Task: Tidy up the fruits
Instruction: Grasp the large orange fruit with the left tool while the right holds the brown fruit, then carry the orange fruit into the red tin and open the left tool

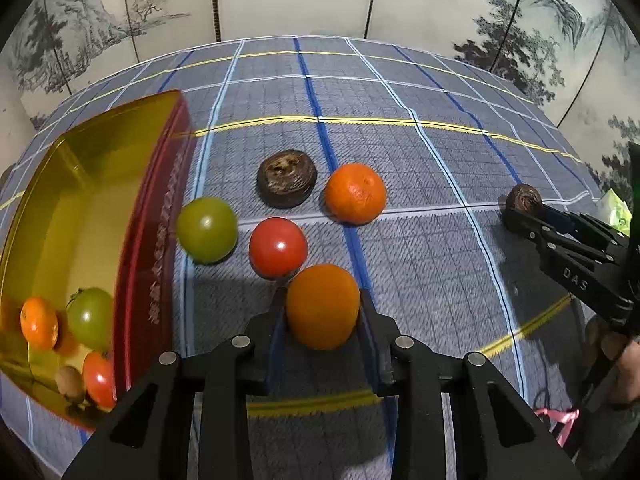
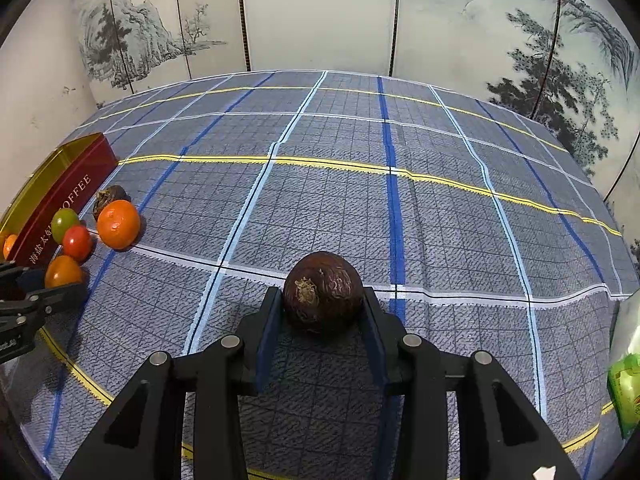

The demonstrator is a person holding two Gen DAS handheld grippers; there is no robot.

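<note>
Fruits lie in a loose cluster on a blue plaid cloth [image 1: 420, 240], seen here from the left wrist camera, left to right. At the far left a red tin [image 1: 160, 248] with a gold inside stands tilted in the fisheye; in its lower corner sit a small orange [image 1: 39, 323], a green tomato [image 1: 90, 318], a red tomato [image 1: 100, 378] and a small brown fruit [image 1: 69, 383]. Just right of the tin wall, on the cloth, rest a second green tomato [image 1: 207, 229], a second red tomato [image 1: 278, 247], a dark flat fruit [image 1: 287, 178] and a mandarin [image 1: 355, 193].

At lower centre the left gripper [image 1: 323, 312] points steeply down at the cloth, its two black fingers pressed against either side of an orange fruit [image 1: 322, 306], which touches the red tomato behind it. No earlier view is given, so only the grip itself can be told: the pads are clamped on the fruit.

At the right edge of that view the right gripper [image 1: 520, 210] reaches in from the side, angled down. In the right wrist view it [image 2: 323, 304] is closed on a dark brown round fruit [image 2: 323, 298] at lower centre, on the cloth, well apart from the cluster at the left. A green packet [image 2: 626, 392] lies at the right edge.
</note>
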